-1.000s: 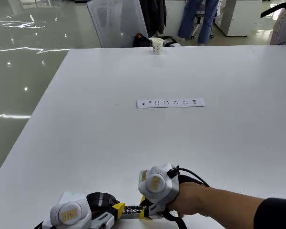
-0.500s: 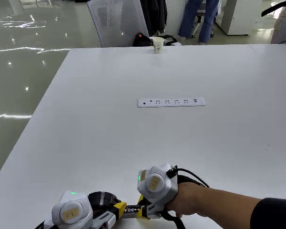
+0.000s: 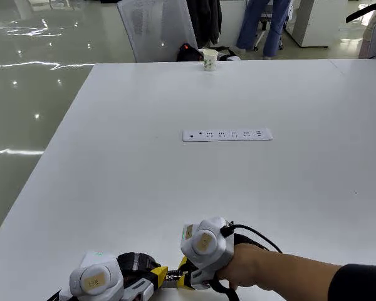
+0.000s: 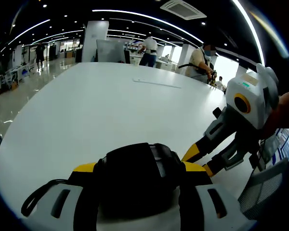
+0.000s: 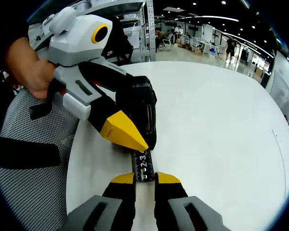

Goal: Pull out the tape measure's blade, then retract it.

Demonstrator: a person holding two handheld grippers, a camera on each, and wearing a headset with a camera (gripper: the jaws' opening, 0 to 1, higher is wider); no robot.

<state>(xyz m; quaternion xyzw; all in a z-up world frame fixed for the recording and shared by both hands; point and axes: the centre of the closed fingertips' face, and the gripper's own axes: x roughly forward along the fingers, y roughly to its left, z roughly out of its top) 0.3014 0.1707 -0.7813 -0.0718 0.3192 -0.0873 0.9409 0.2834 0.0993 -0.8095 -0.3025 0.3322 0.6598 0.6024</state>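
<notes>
Both my left gripper (image 4: 139, 168) and right gripper (image 5: 144, 179) had white-grey bodies, black jaws and yellow tips. Tape measure (image 5: 140, 110) case was black. Blade (image 5: 143, 166) read dark with white numerals. Table (image 3: 144, 188) was plain white, power strip (image 3: 227, 135) white, cup (image 3: 208, 59) white with green print.

Bare table (image 3: 131, 188) ahead; power strip (image 3: 227, 135) mid-table.
</notes>
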